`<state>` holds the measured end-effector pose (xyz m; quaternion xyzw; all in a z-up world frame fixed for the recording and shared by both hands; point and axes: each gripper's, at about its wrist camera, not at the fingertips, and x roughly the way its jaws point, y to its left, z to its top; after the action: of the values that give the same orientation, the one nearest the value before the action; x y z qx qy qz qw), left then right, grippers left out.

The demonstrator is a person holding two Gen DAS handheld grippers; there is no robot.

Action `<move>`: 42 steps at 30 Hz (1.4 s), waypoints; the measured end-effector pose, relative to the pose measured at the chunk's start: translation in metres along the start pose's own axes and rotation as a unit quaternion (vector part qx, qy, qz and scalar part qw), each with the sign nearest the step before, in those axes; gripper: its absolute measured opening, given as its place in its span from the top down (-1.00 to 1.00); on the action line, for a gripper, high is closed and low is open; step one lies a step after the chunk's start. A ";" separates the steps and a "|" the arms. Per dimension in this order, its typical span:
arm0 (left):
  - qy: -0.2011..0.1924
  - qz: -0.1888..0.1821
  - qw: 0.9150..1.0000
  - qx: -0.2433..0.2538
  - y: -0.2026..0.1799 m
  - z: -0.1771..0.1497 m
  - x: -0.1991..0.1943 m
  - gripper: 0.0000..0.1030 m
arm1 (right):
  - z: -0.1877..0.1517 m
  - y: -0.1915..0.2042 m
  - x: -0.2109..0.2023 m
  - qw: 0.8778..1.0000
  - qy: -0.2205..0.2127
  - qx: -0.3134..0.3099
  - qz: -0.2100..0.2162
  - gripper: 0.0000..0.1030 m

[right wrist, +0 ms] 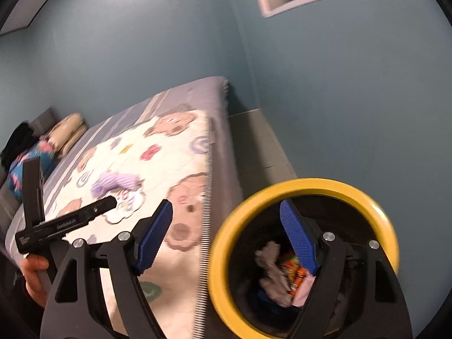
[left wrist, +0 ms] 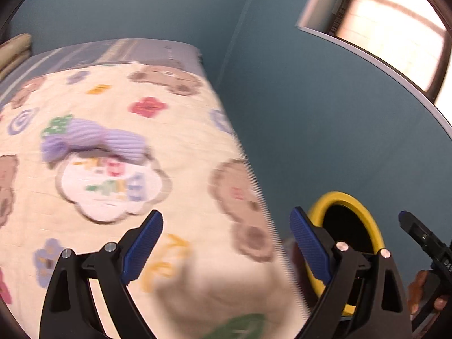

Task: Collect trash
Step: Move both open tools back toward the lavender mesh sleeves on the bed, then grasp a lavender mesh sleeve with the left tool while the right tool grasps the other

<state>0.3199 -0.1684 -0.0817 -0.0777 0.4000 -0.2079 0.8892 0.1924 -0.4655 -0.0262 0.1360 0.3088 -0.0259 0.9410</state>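
Note:
A black bin with a yellow rim stands on the floor beside the bed; it also shows in the left wrist view. Inside lie crumpled paper and an orange wrapper. My right gripper is open and empty, its right finger over the bin mouth. My left gripper is open and empty above the bed's edge. A purple knitted item lies on the patterned blanket; it also shows in the right wrist view.
The bed with the cream bear-print blanket fills the left. Pillows and a blue toy lie at its head. Teal walls and a window stand behind. The views are blurred.

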 end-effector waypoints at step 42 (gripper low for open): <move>-0.046 0.083 0.958 -0.271 0.301 0.051 0.088 -0.53 | 0.014 0.253 0.348 0.970 0.132 -0.178 0.096 -0.10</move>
<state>0.5027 0.0640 -0.1990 -0.2917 0.4052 -0.0131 0.8664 0.5152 -0.2136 -0.1595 -0.0019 0.4155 0.1383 0.8990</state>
